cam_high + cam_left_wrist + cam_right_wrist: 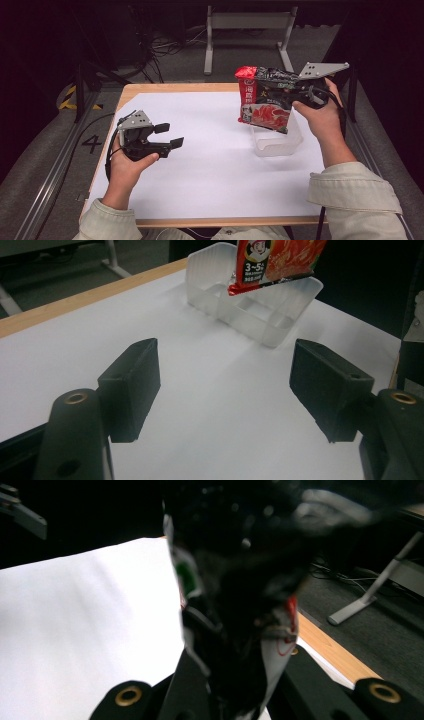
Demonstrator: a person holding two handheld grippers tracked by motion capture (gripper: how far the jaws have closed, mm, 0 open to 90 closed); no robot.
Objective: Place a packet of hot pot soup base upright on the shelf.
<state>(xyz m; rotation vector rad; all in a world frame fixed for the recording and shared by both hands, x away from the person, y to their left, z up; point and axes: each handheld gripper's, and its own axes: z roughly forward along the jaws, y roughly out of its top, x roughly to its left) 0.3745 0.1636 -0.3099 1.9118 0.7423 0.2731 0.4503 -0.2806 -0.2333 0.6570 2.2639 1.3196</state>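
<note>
The right gripper (295,92) pinches a noodle packet (265,97) in its fingers, up in the air over the clear tray (280,145) near the worktop's (210,150) right edge. The packet reads "3~5". The left gripper (170,135) hovers near the left edge, fingers spread wide, holding nothing.

Both arms wear pale cream-beige sleeves (357,192) of a sturdy jacket cloth, with wide cuffs that end short of the wrists. The left gripper (169,135) is a black body topped by a grey three-cornered plate (135,120) dotted with small holes; a black cable trails from it toward 7 o'clock. Its two fingers (131,388) are blocky matt-black pads on rounded black arms, each arm set with a brass-ringed screw hole. The right gripper (295,92) has the same black build, grey plate and brass rings.
</note>
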